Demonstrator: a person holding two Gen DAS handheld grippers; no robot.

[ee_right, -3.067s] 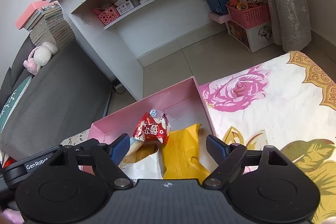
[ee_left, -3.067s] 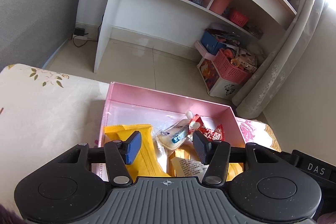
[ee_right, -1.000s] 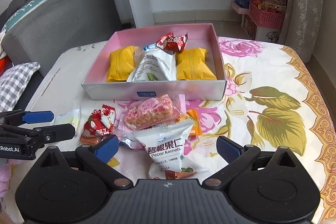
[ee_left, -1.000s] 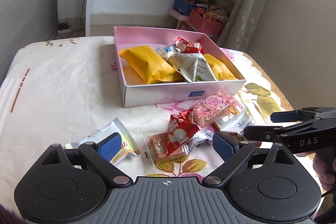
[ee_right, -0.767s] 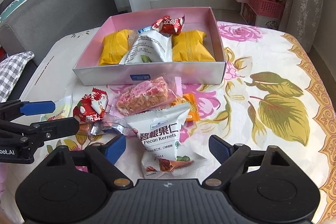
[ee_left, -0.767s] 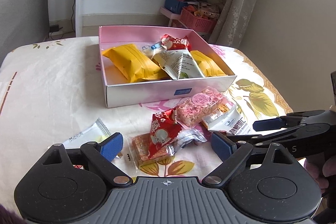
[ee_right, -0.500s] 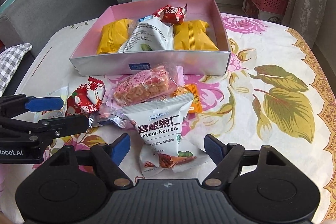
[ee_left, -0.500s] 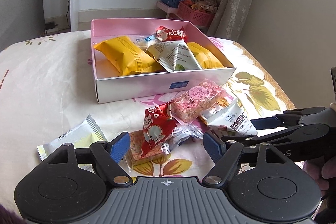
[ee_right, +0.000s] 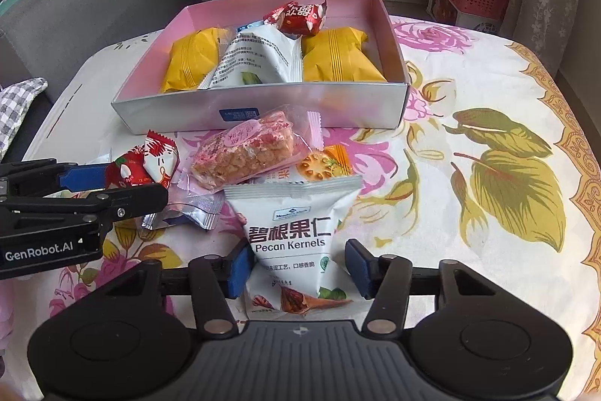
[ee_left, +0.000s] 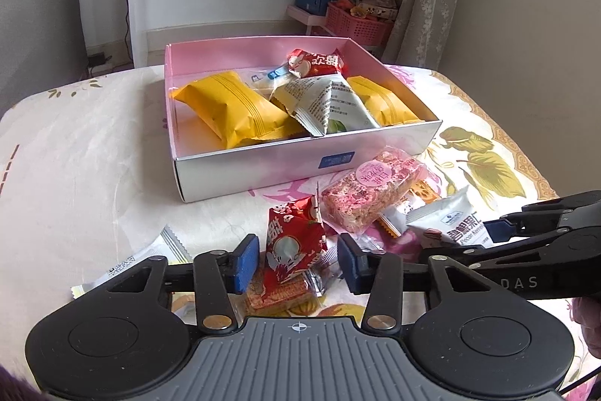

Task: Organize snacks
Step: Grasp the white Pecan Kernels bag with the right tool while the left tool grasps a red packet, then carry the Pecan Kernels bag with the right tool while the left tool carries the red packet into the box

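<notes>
With the open left gripper [ee_left: 296, 264] straddling a red crinkly foil snack packet [ee_left: 295, 243] at lower centre and the open right gripper [ee_right: 298, 267] bracketing a white pecan-kernel pouch [ee_right: 295, 232], neighbouring wrappers risk being pinched or dragged because the pile overlaps.

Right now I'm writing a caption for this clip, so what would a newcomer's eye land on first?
Probably the pink box at the middle of the flowered table, holding two yellow packets with a white bag between them. Next, the loose pile before it: a pink rice bar and a red candy packet between the open left tongs. The white pecan bag lies between the open right tongs.
</notes>
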